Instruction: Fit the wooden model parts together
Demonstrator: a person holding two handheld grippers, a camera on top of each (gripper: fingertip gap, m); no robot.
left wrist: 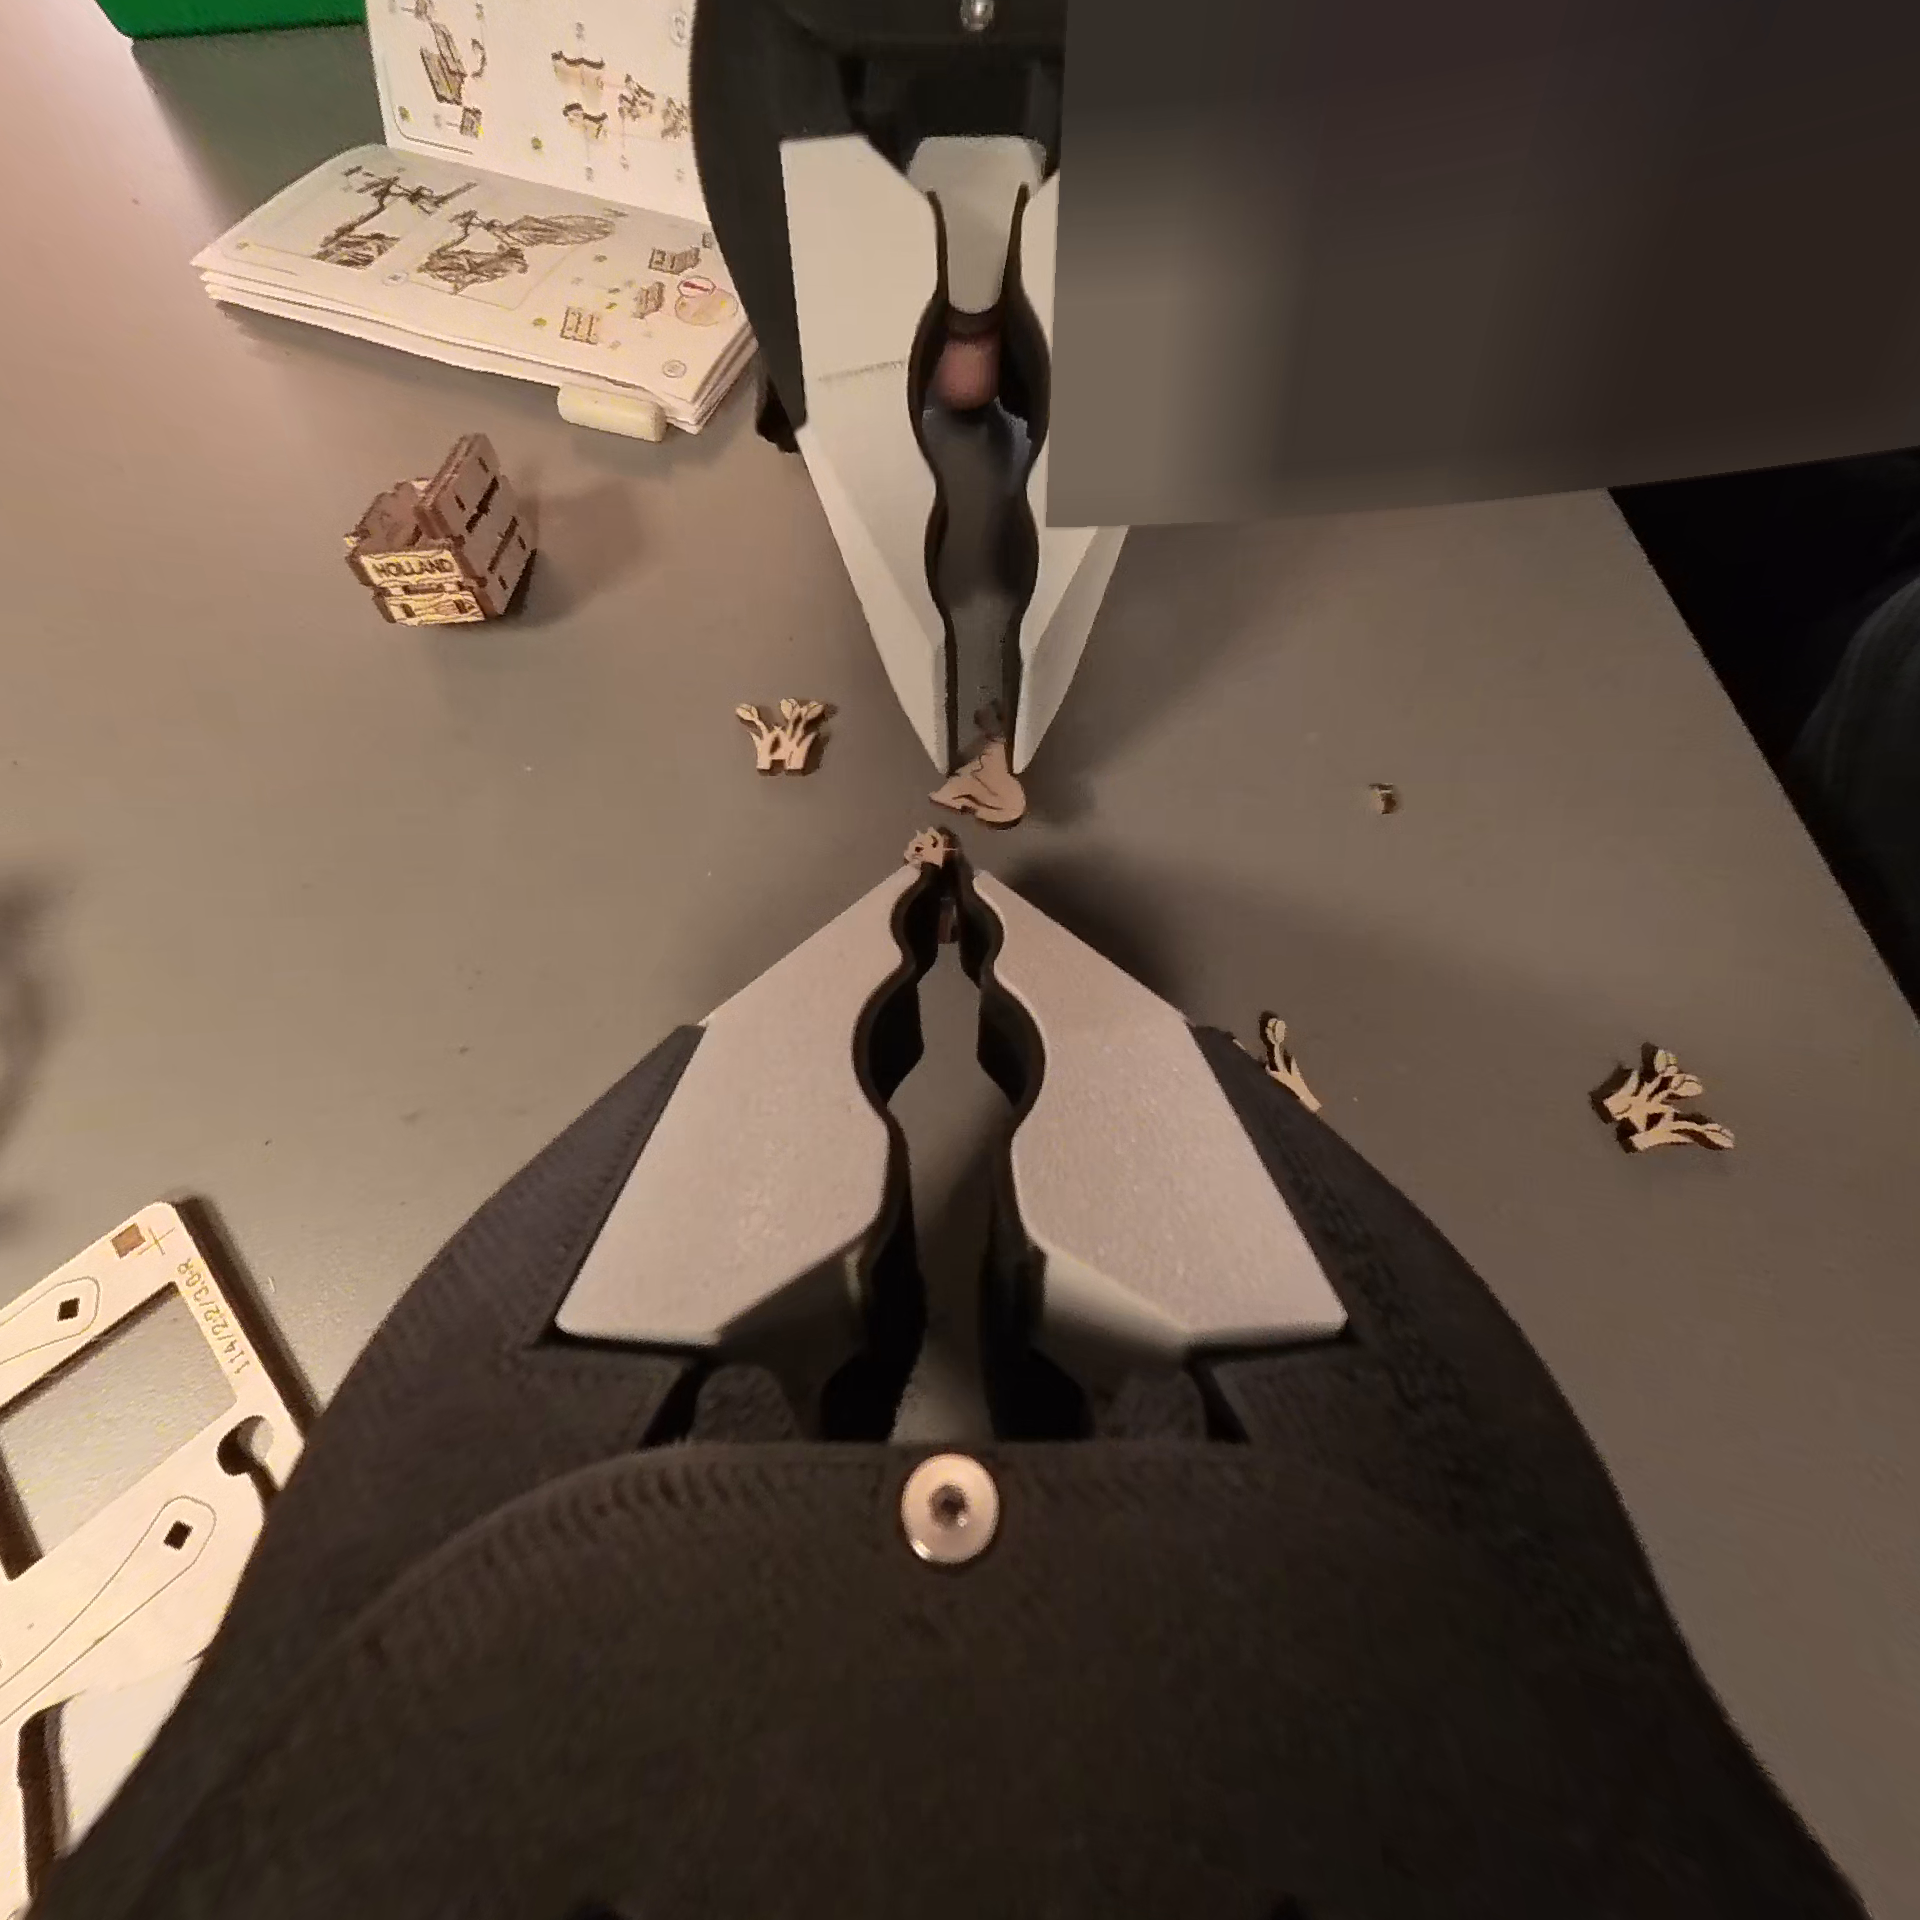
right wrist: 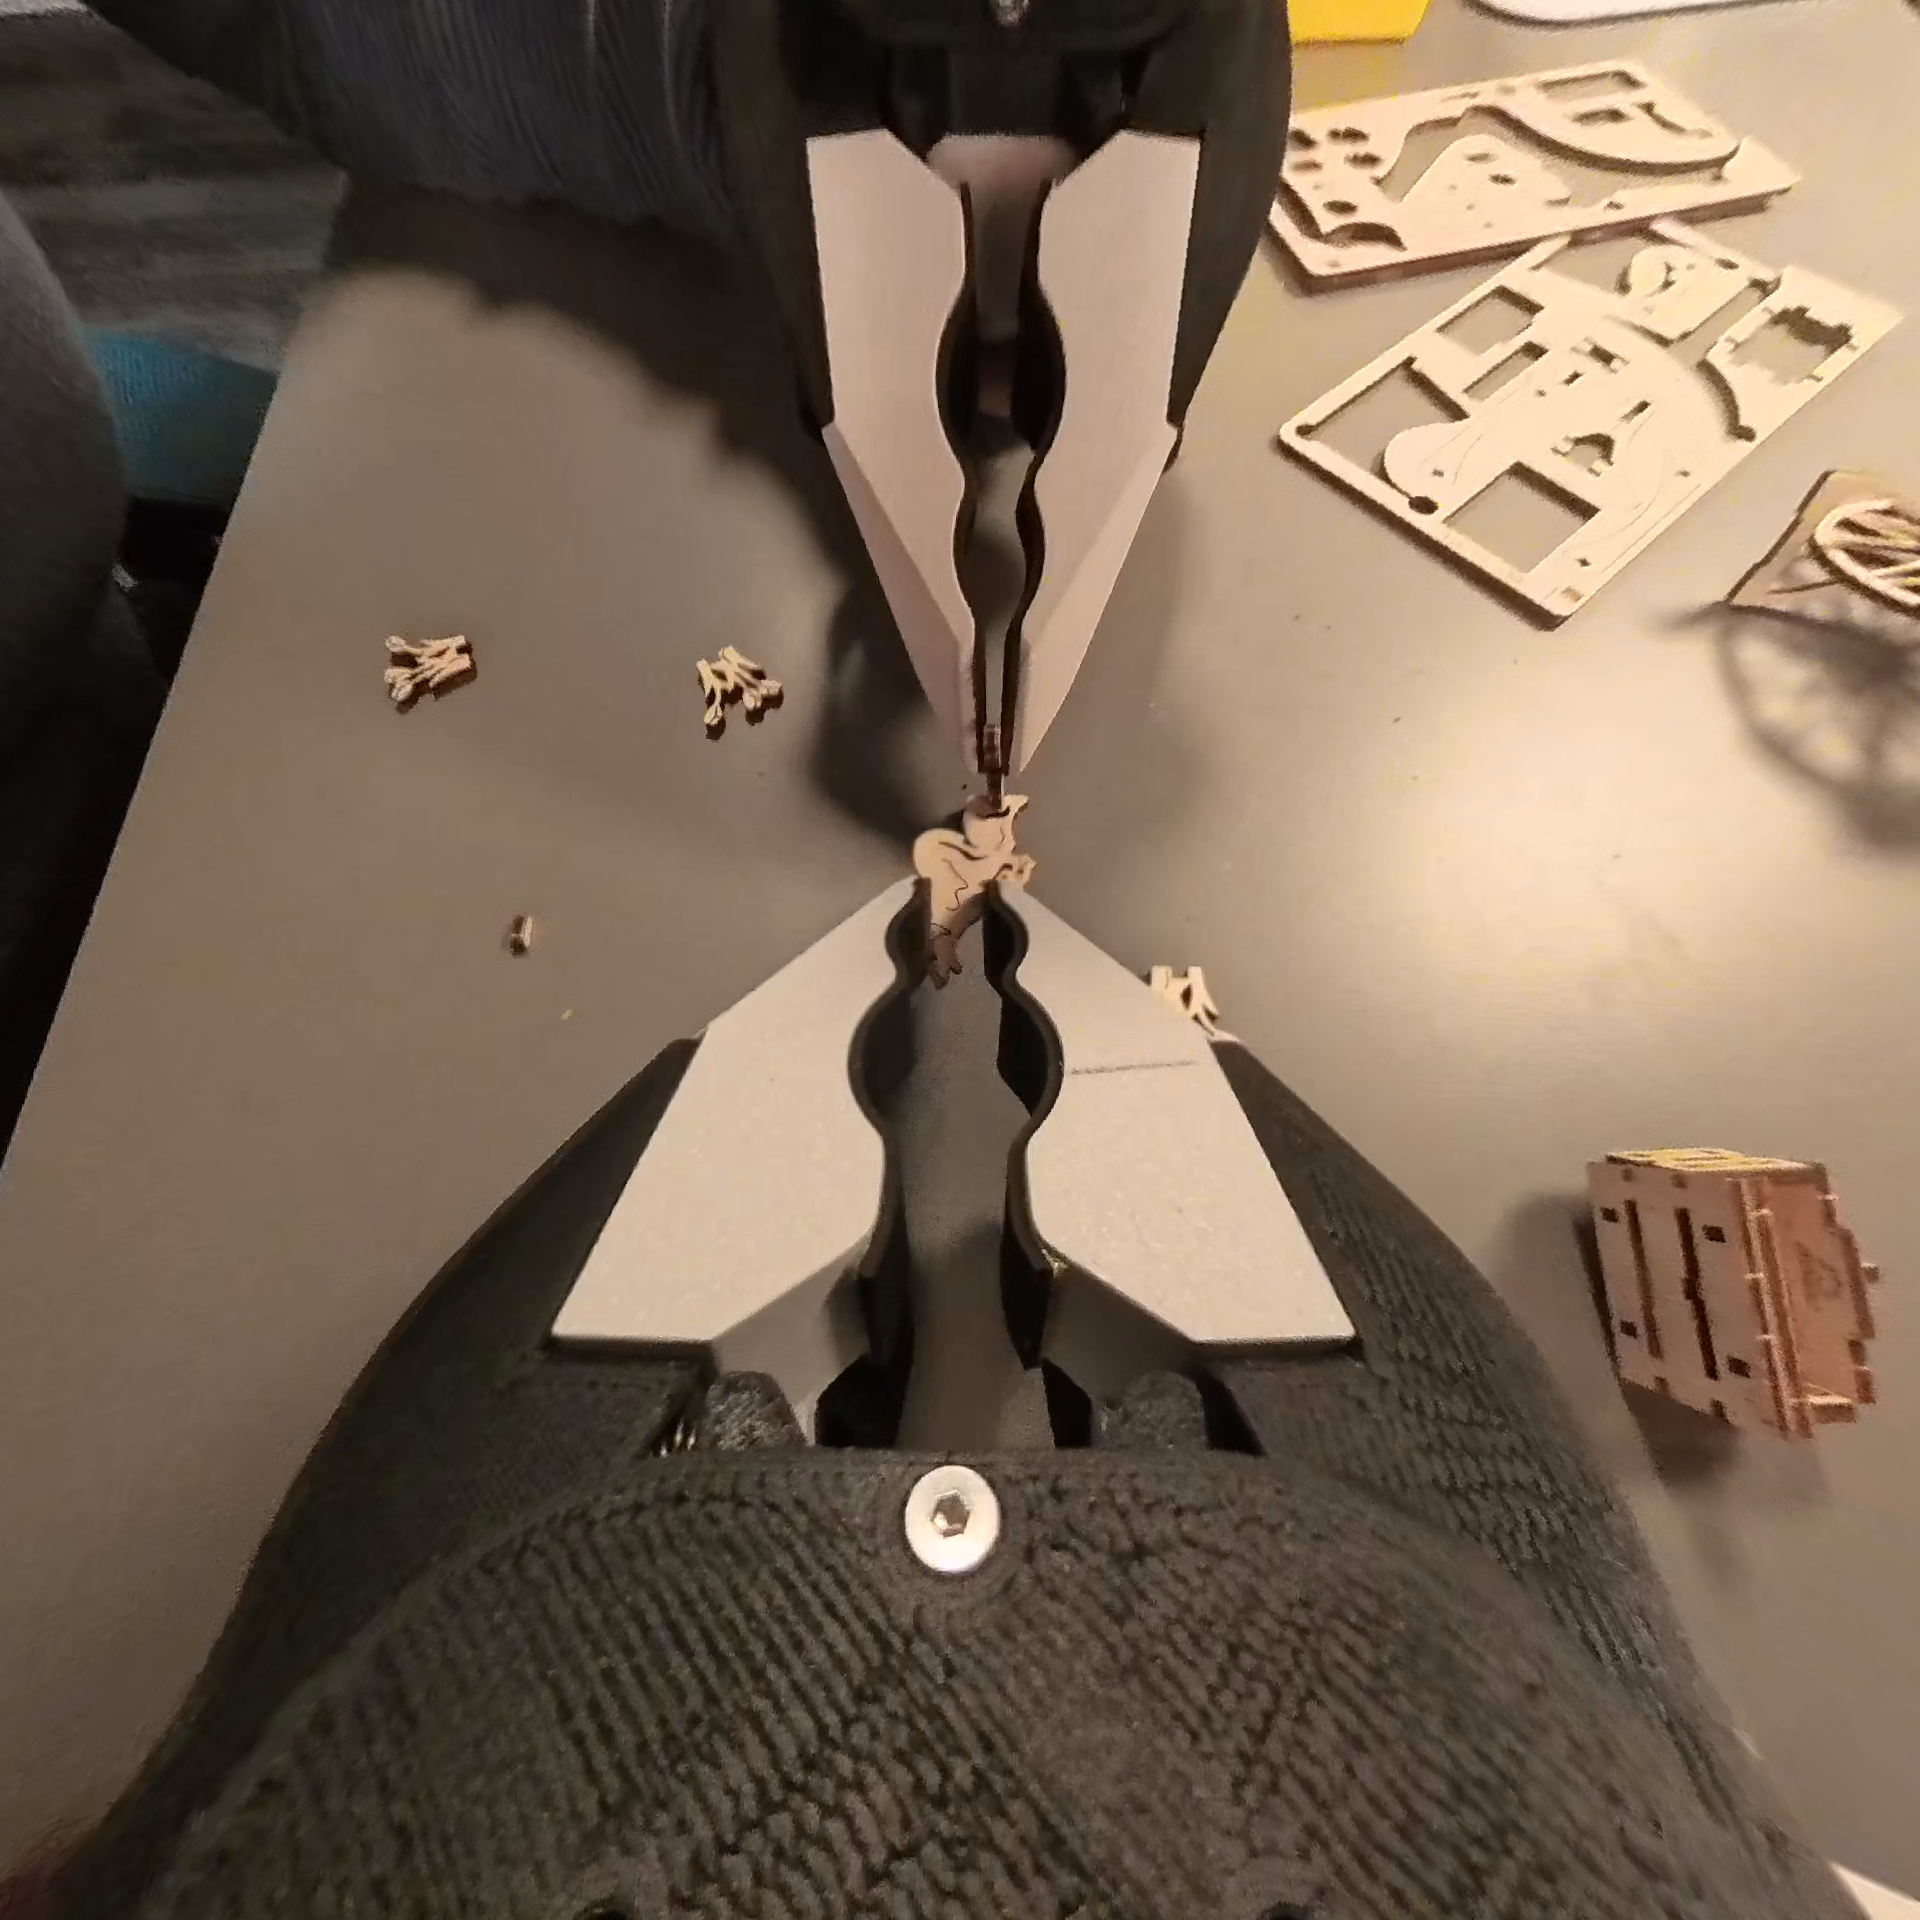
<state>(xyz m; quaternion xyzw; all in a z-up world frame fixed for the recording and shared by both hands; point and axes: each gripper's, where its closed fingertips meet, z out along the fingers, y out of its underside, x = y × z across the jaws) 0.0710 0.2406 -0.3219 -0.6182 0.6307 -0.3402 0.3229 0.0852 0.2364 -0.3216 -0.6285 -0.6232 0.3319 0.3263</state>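
Grey table (left wrist: 312, 935) lay below; left gripper (left wrist: 948, 883) pinched a tiny wooden piece (left wrist: 928, 847), right gripper (right wrist: 961, 902) clamped the figure (right wrist: 971, 847). Any misalignment could make either part slip out.

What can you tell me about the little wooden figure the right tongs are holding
The little wooden figure is a flat, pale laser-cut piece with dark burnt edges and fine engraved lines, curvy like a small animal. The right tongs are shut on its lower part, holding it above the grey table. Its far end sits right at the small piece pinched in the left tongs; whether they are joined is unclear.
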